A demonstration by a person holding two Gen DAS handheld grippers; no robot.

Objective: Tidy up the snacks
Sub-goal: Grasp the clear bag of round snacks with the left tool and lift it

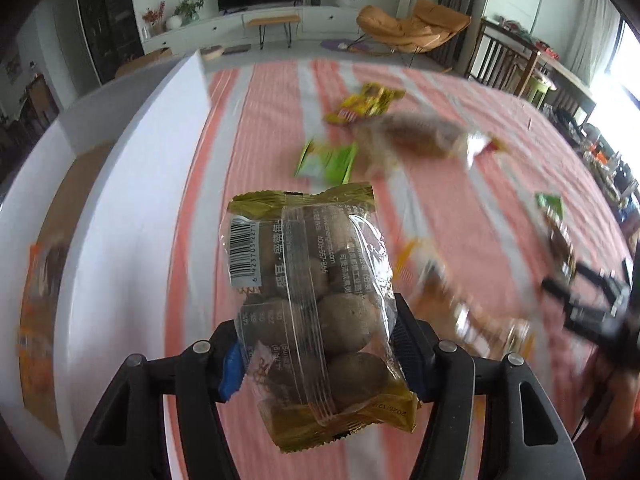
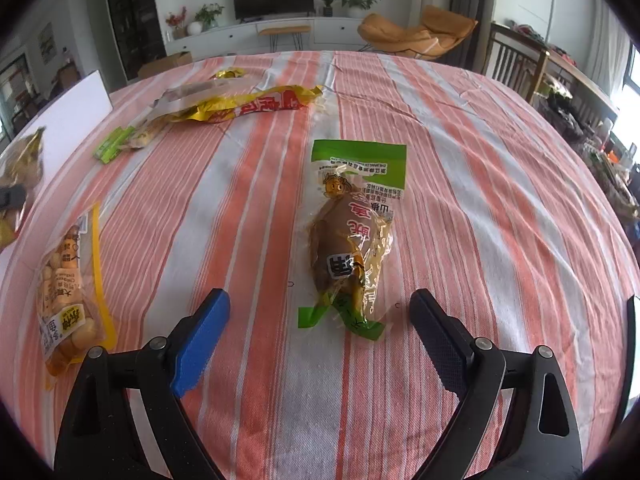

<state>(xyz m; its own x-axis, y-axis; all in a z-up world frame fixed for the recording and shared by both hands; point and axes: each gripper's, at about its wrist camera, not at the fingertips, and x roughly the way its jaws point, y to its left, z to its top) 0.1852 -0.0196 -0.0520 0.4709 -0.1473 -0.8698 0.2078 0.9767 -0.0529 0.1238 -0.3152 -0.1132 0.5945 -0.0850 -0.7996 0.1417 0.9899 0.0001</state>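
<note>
Clamped between the left gripper's (image 1: 316, 344) blue pads, a clear gold-edged packet of brown round snacks (image 1: 316, 296) is carried above the striped orange-and-white tablecloth (image 1: 256, 128), beside the white cardboard box (image 1: 120, 184) (likely the drop-off). Spread wide, empty, the right gripper (image 2: 320, 332) is lined up on the green-topped vacuum pouch of bamboo shoot (image 2: 352, 236) lying flat between its fingers; lowering and closing is judged next.
</note>
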